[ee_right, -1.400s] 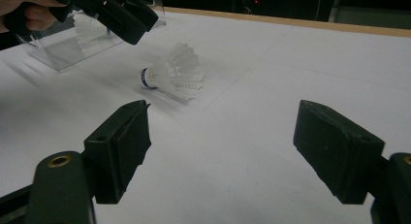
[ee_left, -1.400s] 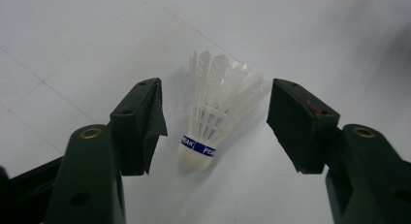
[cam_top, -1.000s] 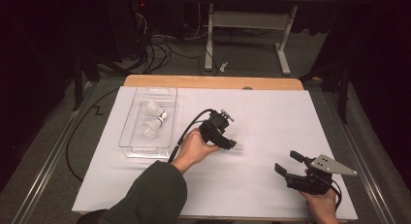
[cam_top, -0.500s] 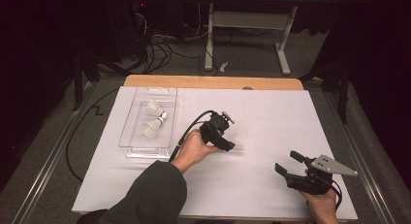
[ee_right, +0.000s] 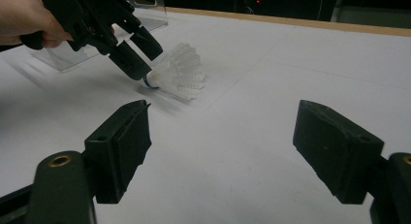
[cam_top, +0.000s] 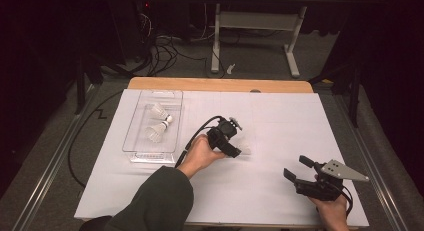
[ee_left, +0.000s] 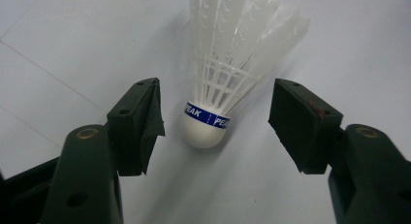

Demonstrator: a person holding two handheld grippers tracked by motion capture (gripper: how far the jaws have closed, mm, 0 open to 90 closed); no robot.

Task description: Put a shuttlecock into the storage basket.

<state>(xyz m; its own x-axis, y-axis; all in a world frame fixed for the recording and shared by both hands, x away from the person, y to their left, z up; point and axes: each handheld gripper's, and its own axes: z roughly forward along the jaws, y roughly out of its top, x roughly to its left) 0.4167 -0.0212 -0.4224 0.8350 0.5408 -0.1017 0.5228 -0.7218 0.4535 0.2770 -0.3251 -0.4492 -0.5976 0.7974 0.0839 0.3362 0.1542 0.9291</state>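
Note:
A white feather shuttlecock (ee_left: 208, 122) with a blue band round its cork lies on the white table sheet, feathers pointing away from my left gripper (ee_left: 218, 95). The left jaws stand open on either side of the cork, with a gap on each side. In the high view the left gripper (cam_top: 238, 148) is near the table's middle, held by a hand, with the shuttlecock (cam_top: 245, 142) at its tips. My right gripper (cam_top: 298, 168) rests near the front right edge, open with nothing between its jaws. The right gripper view (ee_right: 223, 112) looks toward the shuttlecock (ee_right: 177, 71) and the left gripper (ee_right: 138, 49).
A clear plastic tray (cam_top: 152, 154) stands at the left of the sheet, with two more shuttlecocks (cam_top: 159, 112) (cam_top: 155, 132) in it. A wooden table edge (cam_top: 220, 84) runs along the back. Cables and a stand's legs lie on the floor beyond.

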